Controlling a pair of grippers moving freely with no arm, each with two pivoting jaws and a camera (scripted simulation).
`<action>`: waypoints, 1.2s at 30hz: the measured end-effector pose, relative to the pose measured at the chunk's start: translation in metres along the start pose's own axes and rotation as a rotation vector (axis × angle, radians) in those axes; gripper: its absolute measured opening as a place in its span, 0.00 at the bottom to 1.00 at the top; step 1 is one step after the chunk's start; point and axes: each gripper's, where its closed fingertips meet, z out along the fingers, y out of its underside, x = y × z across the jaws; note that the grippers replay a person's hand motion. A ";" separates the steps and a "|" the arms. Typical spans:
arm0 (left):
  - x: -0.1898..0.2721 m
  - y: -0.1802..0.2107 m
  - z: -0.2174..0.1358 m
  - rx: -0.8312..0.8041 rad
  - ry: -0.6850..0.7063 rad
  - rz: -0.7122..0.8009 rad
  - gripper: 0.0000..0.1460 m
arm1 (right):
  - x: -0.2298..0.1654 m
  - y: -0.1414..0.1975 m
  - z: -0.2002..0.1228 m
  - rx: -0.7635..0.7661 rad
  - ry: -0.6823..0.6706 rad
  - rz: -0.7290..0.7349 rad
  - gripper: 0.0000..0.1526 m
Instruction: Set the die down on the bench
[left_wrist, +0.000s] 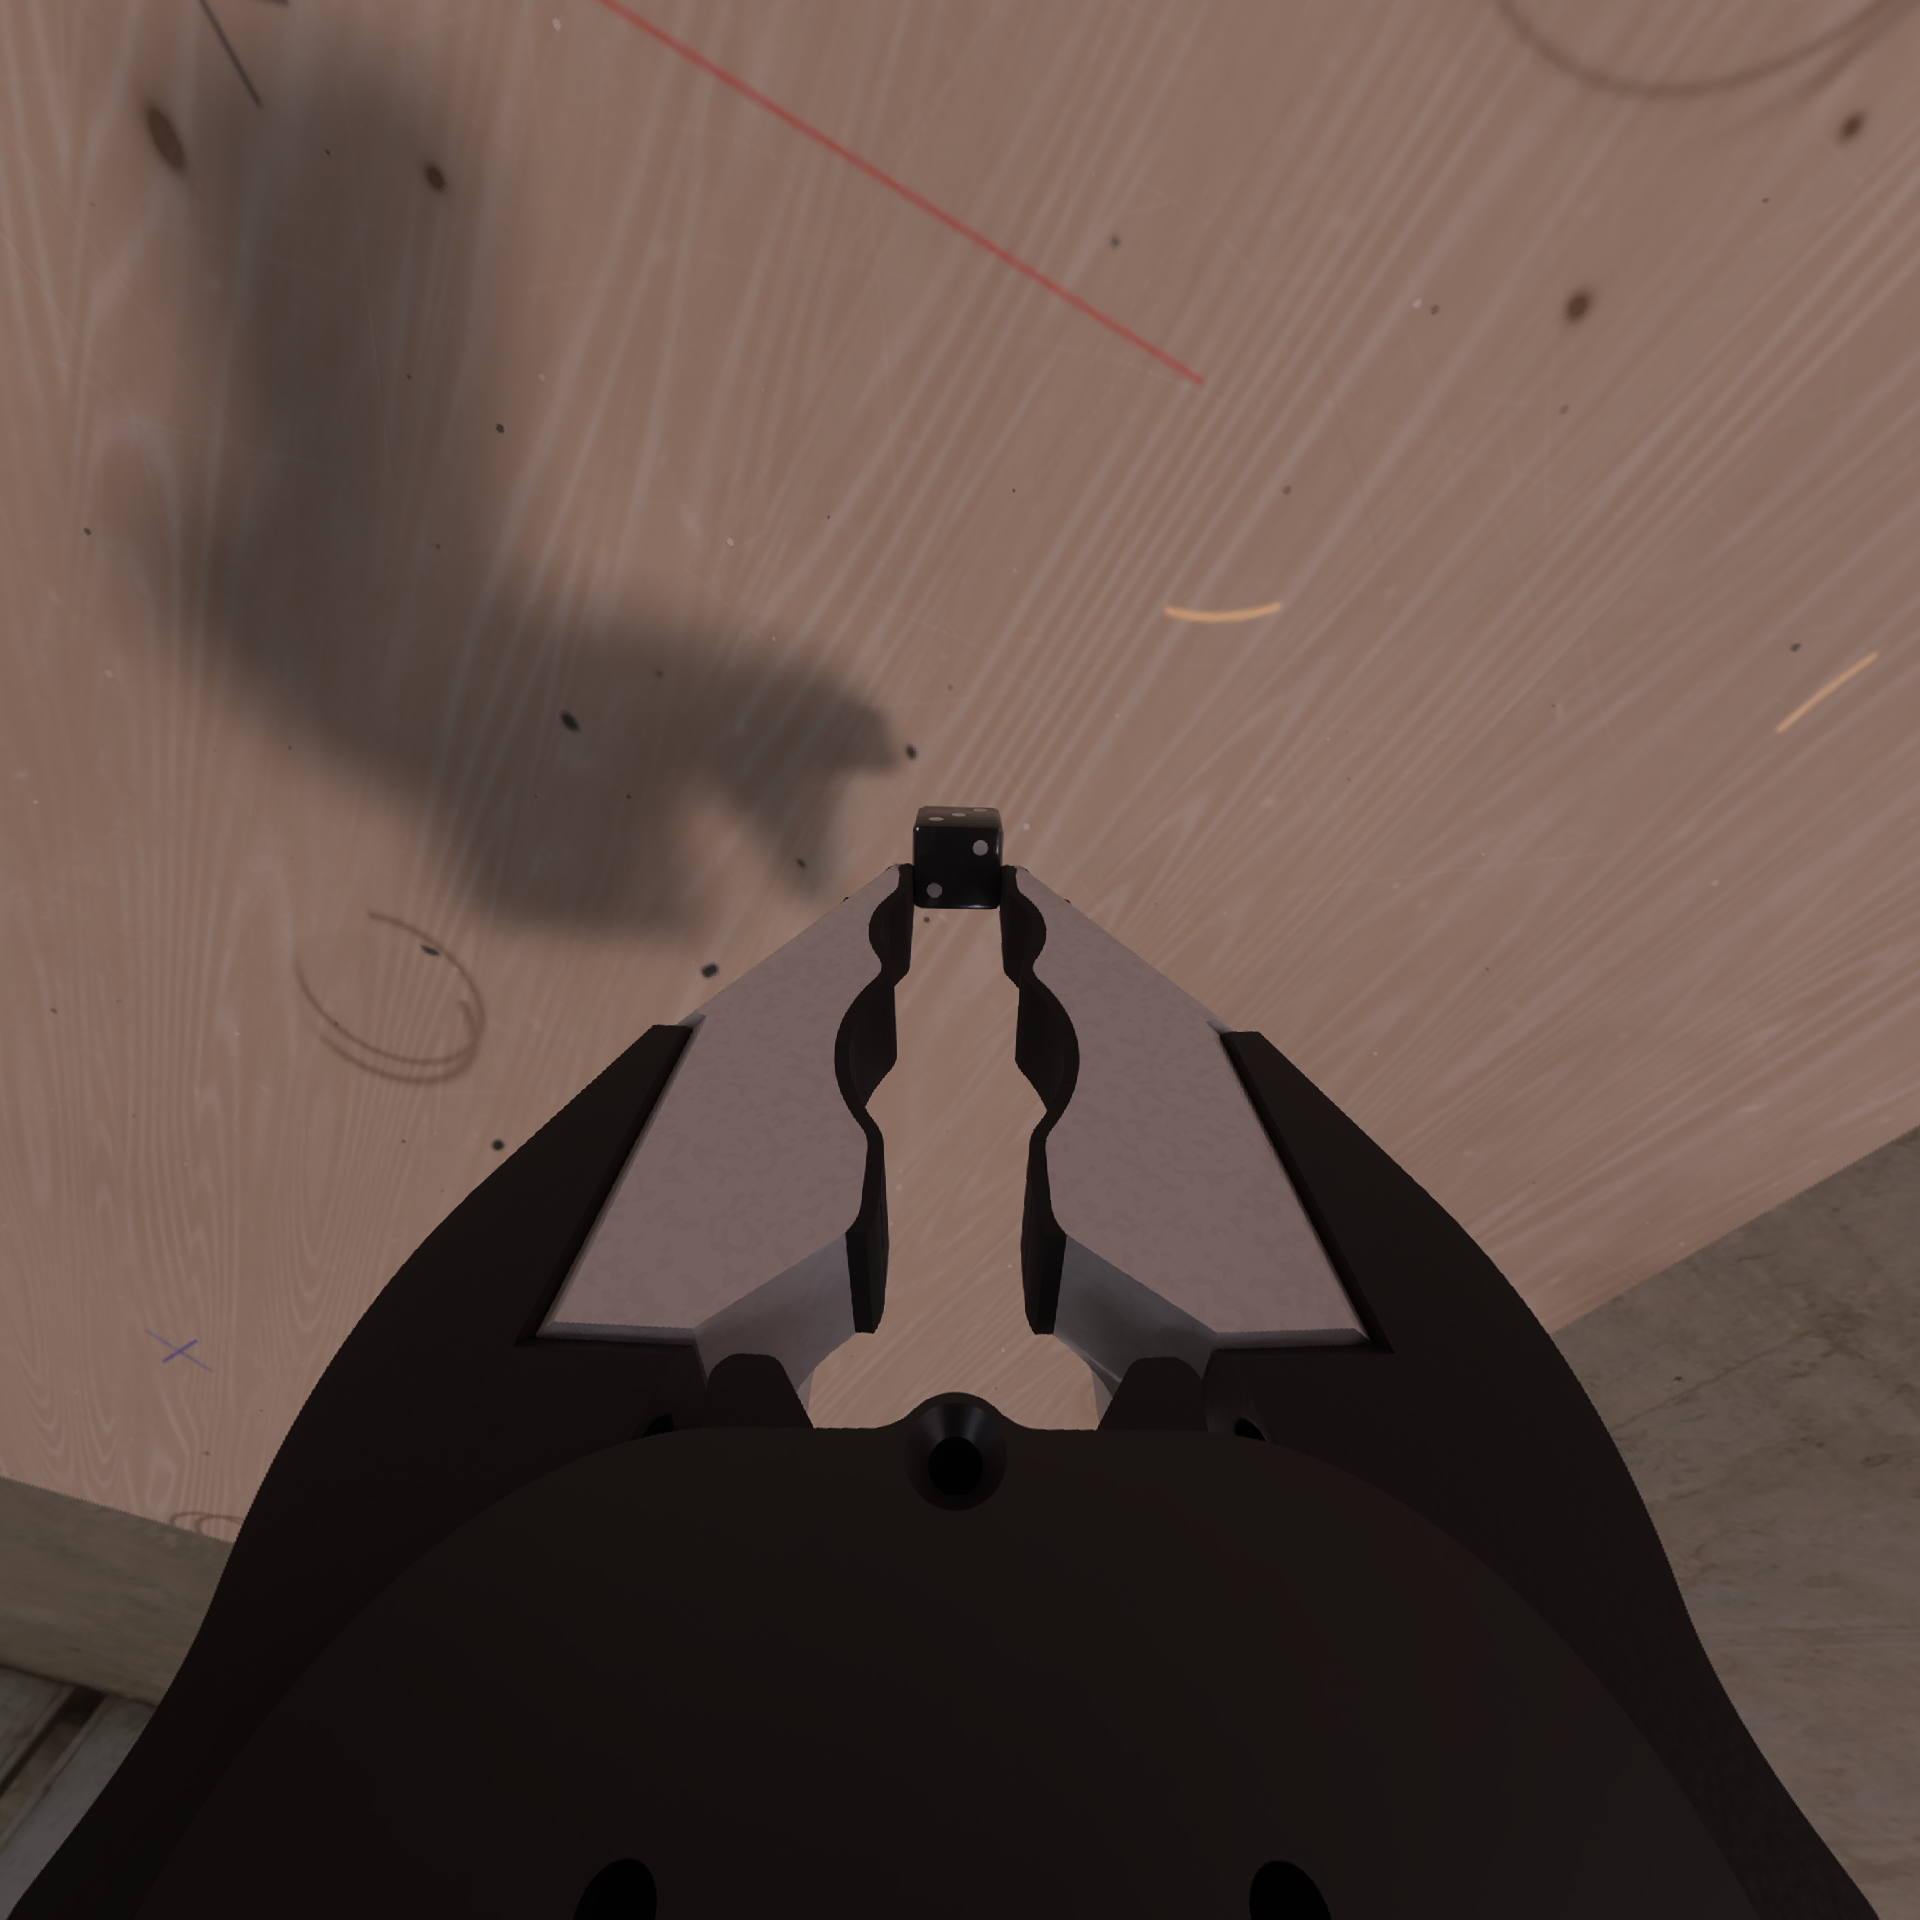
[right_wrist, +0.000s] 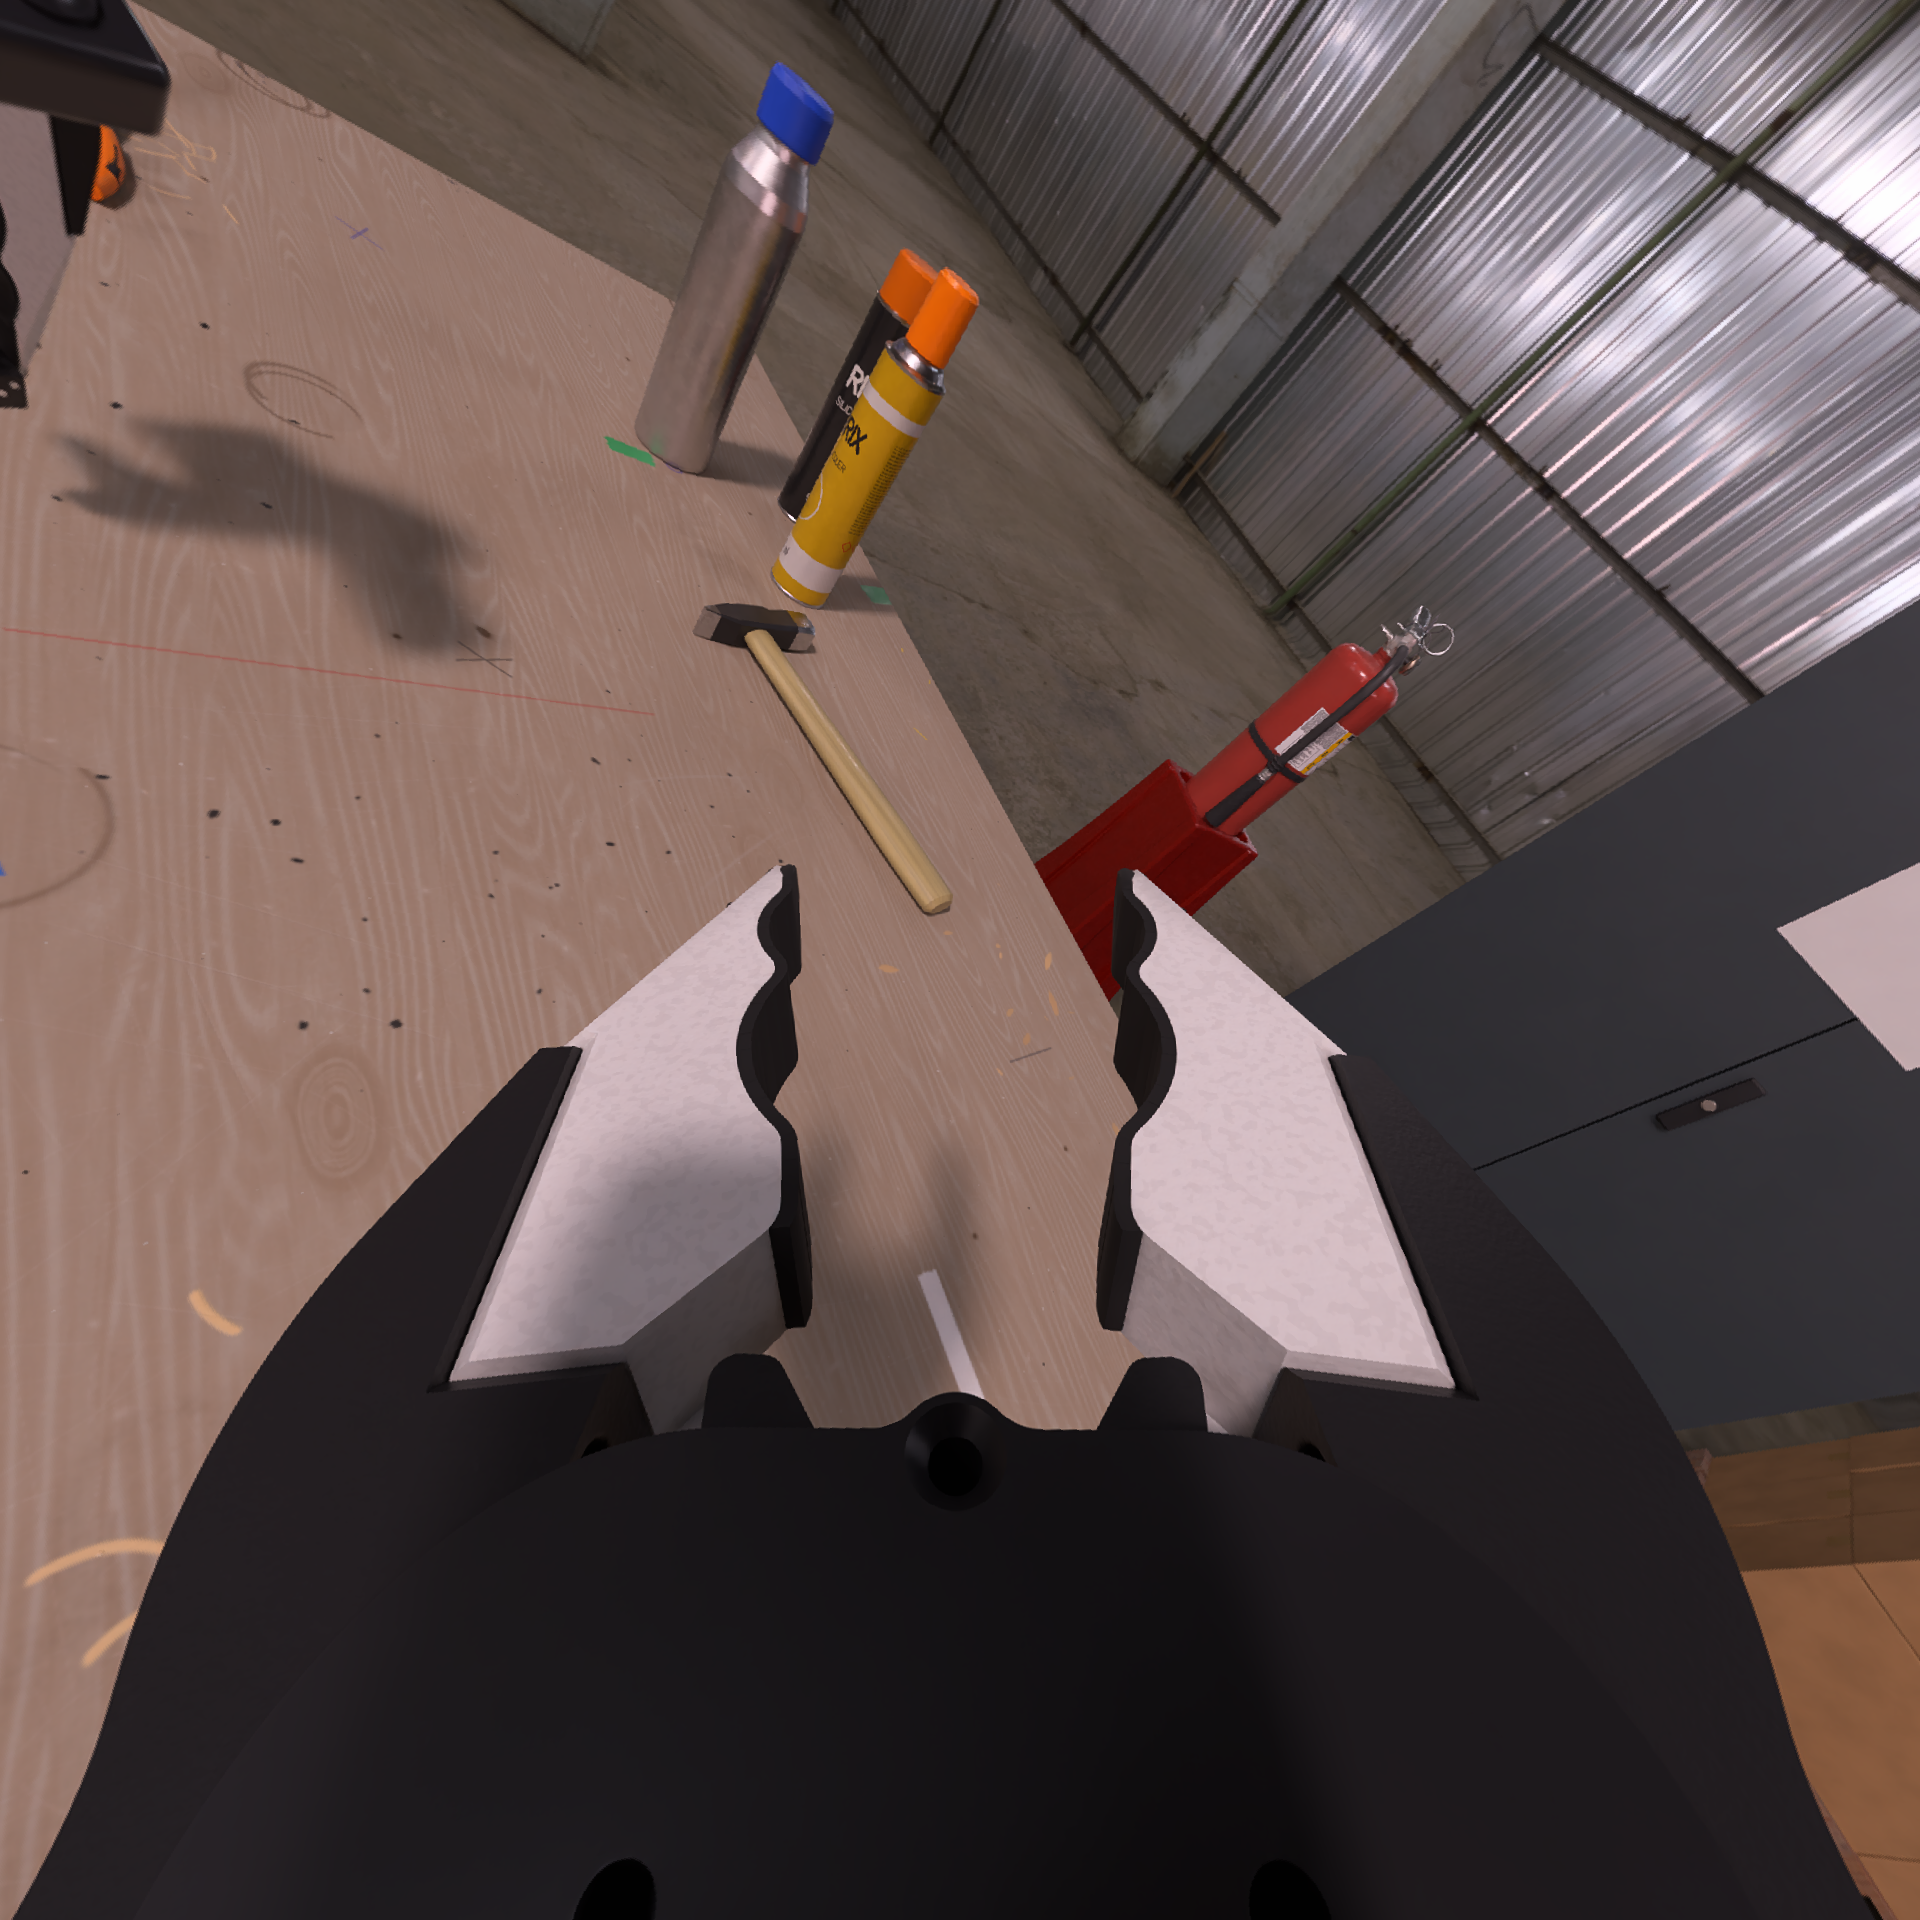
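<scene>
My left gripper (left_wrist: 957, 891) pinches the black die (left_wrist: 957, 858) at its fingertips above the wooden bench (left_wrist: 1351, 520); my right gripper (right_wrist: 956, 894) hangs spread wide, empty, near a hammer (right_wrist: 821, 748).

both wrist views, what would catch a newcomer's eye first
In the left wrist view, a small black die pinched at the very tips of the left gripper, above the wooden bench. In the right wrist view, the right gripper gapes empty over the bench; beyond it lie a hammer, a silver bottle and two orange-capped spray cans, with a red fire extinguisher off the bench.
</scene>
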 end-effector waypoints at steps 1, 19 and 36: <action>0.001 0.001 -0.004 0.002 -0.003 0.000 0.11 | 0.000 0.000 0.000 0.000 0.001 0.000 0.40; 0.045 -0.039 -0.119 0.330 -0.124 0.042 0.11 | 0.004 -0.004 -0.009 0.029 0.014 0.006 0.39; 0.098 -0.251 -0.016 0.216 -0.024 0.317 0.11 | 0.044 0.020 -0.076 -0.006 0.157 0.064 0.39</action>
